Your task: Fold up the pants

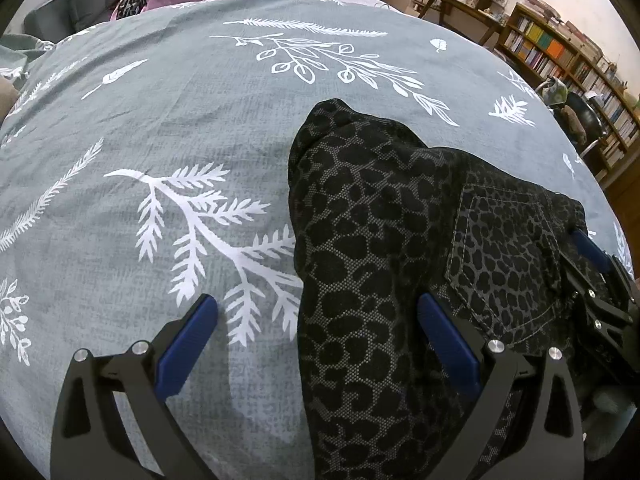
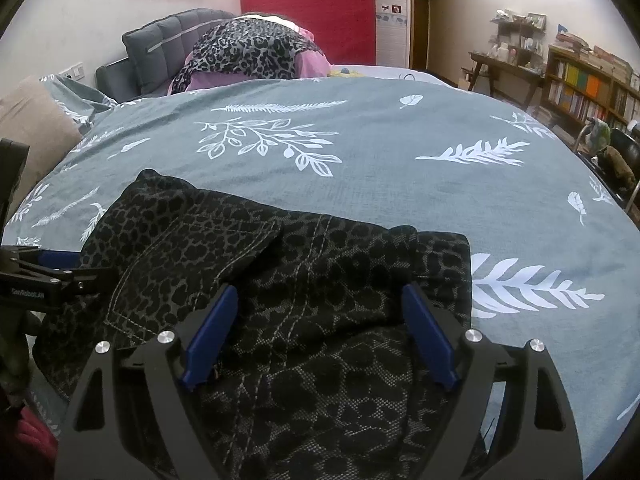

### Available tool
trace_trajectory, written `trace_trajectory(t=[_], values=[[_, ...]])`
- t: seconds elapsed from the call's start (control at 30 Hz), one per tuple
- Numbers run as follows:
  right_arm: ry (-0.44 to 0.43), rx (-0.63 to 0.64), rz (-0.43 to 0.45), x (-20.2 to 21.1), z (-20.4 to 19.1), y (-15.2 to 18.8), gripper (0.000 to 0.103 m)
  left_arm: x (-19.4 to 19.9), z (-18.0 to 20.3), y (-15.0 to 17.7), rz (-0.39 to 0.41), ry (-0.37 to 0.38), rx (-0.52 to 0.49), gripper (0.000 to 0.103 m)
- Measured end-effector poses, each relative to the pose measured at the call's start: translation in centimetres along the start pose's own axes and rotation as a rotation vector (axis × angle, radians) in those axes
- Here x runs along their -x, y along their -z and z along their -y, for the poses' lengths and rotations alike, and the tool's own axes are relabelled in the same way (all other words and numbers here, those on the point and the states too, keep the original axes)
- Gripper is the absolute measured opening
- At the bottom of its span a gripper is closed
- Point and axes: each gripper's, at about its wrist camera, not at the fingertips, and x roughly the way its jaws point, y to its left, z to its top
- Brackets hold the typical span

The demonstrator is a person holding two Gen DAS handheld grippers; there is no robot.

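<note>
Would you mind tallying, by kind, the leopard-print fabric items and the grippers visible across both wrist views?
Leopard-print pants on the grey bedspread: 1
Leopard-print cloth heaped at the headboard: 1
Grippers, left gripper and right gripper, both with jaws apart: 2
Total: 4

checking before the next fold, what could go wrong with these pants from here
1. The pants lie bunched, back pocket lifted; folding now may trap wrinkles.
2. The right gripper is open above the fabric and could pinch just one layer.
3. The left gripper straddles the edge and might catch the bedspread too.
</note>
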Motion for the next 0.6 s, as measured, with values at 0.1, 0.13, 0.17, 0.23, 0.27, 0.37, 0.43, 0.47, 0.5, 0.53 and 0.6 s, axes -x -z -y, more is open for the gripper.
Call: trace_trajectory(t=[0.1, 0.13, 0.17, 0.23, 0.27, 0.37, 0.43, 0.47, 0.5, 0.53, 0.6], values=[[0.004, -0.002, -0.012, 0.4, -0.1, -0.4, 0.085, 0.2, 0.2, 0.0, 0.002, -0.007, -0.004, 0.098], [0.004, -0.002, -0.009, 0.8, -0.1, -0.5, 0.085, 0.3, 0.2, 0.1, 0.003, -0.01, -0.004, 0.098], [0.008, -0.005, 0.0, 1.4, 0.0, -0.7, 0.085, 0.5, 0.2, 0.0, 0.004, -0.01, -0.003, 0.098], [0.029, -0.02, 0.028, 2.5, 0.5, -0.9, 0.09, 0.9, 0.2, -0.1, 0.009, -0.009, -0.004, 0.098], [0.038, -0.032, 0.04, 3.0, 0.9, -1.0, 0.093, 1.0, 0.3, -0.1, 0.01, -0.008, -0.003, 0.098], [0.053, -0.087, 0.033, 3.7, 2.9, -1.0, 0.093, 1.6, 0.7, -0.4, 0.022, 0.009, -0.014, 0.098], [0.04, -0.123, -0.003, 3.2, 4.0, -0.6, 0.093, 1.7, 1.1, -0.4, 0.028, 0.007, -0.032, 0.098], [0.03, -0.144, -0.03, 2.7, 4.5, -0.3, 0.093, 1.6, 1.3, -0.4, 0.028, 0.003, -0.042, 0.098], [0.013, -0.167, -0.052, 2.3, 5.0, 0.0, 0.093, 1.4, 1.5, -0.3, 0.023, 0.001, -0.05, 0.098], [-0.023, -0.2, -0.077, 1.9, 5.5, 0.4, 0.093, 1.2, 1.5, -0.3, 0.016, 0.005, -0.049, 0.098], [-0.086, -0.257, -0.114, 1.2, 6.1, 1.1, 0.093, 0.8, 1.4, -0.2, 0.006, 0.019, -0.04, 0.098]])
